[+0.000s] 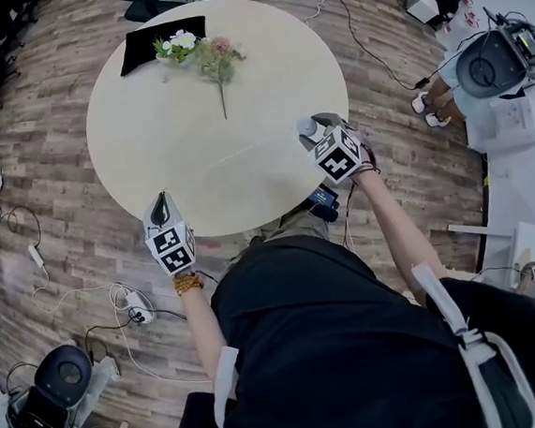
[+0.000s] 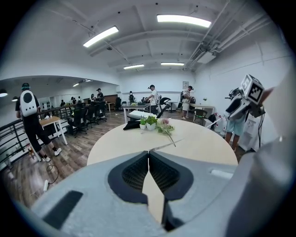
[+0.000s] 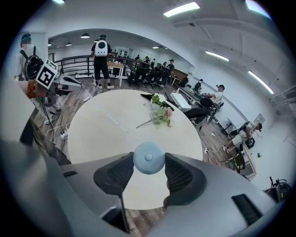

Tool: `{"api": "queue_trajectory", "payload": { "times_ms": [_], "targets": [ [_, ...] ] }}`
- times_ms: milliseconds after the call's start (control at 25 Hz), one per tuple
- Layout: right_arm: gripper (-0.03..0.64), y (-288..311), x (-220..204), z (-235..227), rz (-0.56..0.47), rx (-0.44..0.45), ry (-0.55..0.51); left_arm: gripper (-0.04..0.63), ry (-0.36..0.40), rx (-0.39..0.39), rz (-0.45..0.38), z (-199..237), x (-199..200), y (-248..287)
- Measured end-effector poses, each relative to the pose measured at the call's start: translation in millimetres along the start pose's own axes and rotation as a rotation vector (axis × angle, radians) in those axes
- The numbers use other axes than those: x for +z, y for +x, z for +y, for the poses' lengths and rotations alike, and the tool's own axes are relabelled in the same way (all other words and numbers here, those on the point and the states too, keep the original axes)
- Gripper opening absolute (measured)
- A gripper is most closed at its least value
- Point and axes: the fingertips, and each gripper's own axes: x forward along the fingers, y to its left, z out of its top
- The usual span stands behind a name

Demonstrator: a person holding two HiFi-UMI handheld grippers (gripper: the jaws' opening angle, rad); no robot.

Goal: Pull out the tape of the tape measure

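— Black top of the person fills the bottom of the head view. What is farther out?

— On the person's right, the right tool hangs over the near right part of the round tabletop. Its own view shows the jaws partway apart and pressed on a small, round, pale blue tape measure. One pad sits on each side of the disc, and its centre button faces the camera.

— Does the tape measure rest on the surface?

— It is held over the tabletop close to the near edge. I cannot tell whether it touches.

— And the left tool?

— It is at the near left edge, well apart from the right one. Its jaws are closed: the tips meet, and only a narrow wedge of gap opens behind them.

— Is any tape out?

— A thin pale line runs across the tabletop from beside the tape measure towards the left tool. In the left gripper view it starts right at the closed tips. It is too faint to say whether it is the tape, or whether the tips pinch it.

— Anything else up there?

— At the far side lies a black cloth, with small potted plants at its corner. Loose flowers lie just beside them, the stalk pointing towards the person. All of it is well apart from both tools.
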Motion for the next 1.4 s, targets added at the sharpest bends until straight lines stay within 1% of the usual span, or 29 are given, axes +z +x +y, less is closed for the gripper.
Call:
{"api": "queue_trajectory", "payload": {
  "times_ms": [280, 960, 1400],
  "targets": [
    [0.215, -0.7, -2.7, 6.3, -0.002, 0.006, 0.004, 0.017, 0.024, -0.032, 0.005, -12.6, 1.1, 4.0],
    [0.215, -4.0, -5.6, 17.9, -0.006, 0.016, 0.017, 0.018, 0.015, -0.039, 0.018, -11.2, -11.3, -5.7],
    [0.215, 3.6, -13.3, 18.2, 0.0, 0.022, 0.044, 0.017, 0.026, -0.046, 0.056, -16.4, -22.7, -1.2]
  ]
}}
